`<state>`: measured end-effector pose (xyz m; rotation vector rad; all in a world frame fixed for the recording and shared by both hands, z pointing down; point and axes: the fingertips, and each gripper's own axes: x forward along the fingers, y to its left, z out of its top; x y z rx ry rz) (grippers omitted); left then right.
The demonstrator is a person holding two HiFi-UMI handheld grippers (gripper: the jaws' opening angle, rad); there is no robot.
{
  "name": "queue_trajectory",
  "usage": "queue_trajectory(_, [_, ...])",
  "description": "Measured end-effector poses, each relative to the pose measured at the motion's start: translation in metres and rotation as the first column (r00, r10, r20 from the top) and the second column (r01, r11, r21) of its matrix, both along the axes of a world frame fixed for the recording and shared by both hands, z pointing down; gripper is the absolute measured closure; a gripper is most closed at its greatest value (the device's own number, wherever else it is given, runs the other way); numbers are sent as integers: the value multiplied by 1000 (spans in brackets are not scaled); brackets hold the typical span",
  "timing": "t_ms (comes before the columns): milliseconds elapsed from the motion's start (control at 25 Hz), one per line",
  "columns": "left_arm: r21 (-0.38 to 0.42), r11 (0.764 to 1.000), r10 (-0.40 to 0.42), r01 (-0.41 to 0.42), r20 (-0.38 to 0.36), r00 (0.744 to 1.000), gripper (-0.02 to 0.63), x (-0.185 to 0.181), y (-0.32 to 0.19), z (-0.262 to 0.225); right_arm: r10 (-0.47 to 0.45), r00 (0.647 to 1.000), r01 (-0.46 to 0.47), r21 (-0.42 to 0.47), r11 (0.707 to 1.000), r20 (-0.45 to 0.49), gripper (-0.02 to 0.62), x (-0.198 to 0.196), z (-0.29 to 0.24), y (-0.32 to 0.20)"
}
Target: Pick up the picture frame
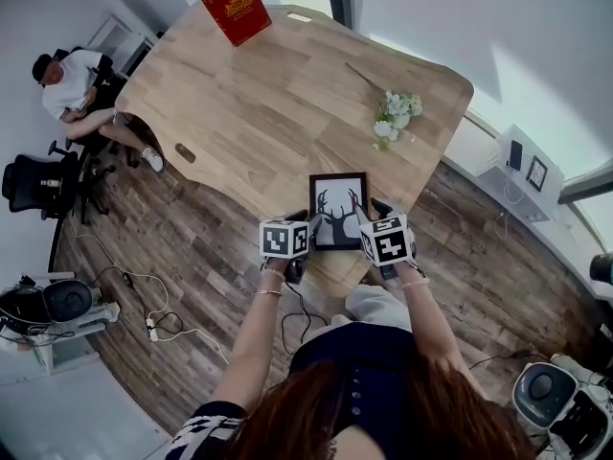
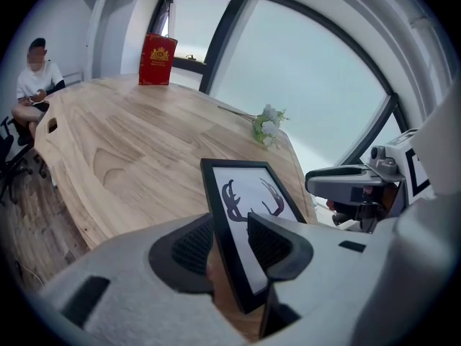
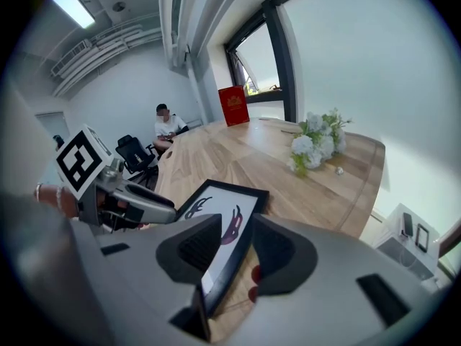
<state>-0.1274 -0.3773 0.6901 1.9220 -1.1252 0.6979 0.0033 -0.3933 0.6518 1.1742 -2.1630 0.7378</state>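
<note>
A black picture frame (image 1: 337,209) with an antler drawing lies flat near the front edge of the wooden table (image 1: 249,113). My left gripper (image 1: 309,226) straddles its left edge and my right gripper (image 1: 370,211) straddles its right edge. In the left gripper view the frame (image 2: 245,207) runs between the jaws of the left gripper (image 2: 230,245), with a strip of table showing beside it, so the pads stand off it. In the right gripper view the frame (image 3: 220,222) likewise sits loosely between the jaws of the right gripper (image 3: 234,247). Both grippers are open.
A red book (image 1: 236,8) stands at the table's far end. A bunch of white flowers (image 1: 395,115) lies to the right, beyond the frame. A person (image 1: 72,89) sits at the far left by office chairs (image 1: 38,185). Cables (image 1: 144,305) trail over the floor.
</note>
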Motion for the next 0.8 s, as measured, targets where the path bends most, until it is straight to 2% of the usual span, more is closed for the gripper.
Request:
queue_trajectory(280, [-47, 999, -1, 3, 27, 1000, 465, -3, 1, 15, 9, 1000, -8, -84, 996, 7, 466, -1, 27, 1])
queue_trajectory(600, [-50, 999, -1, 2, 15, 1000, 471, -2, 2, 21, 16, 1000, -16, -147, 989, 2, 466, -3, 47, 7])
queue_trajectory(800, [-56, 998, -25, 24, -6, 1000, 486, -2, 1, 20, 71, 997, -69, -160, 985, 9, 482, -1, 54, 9])
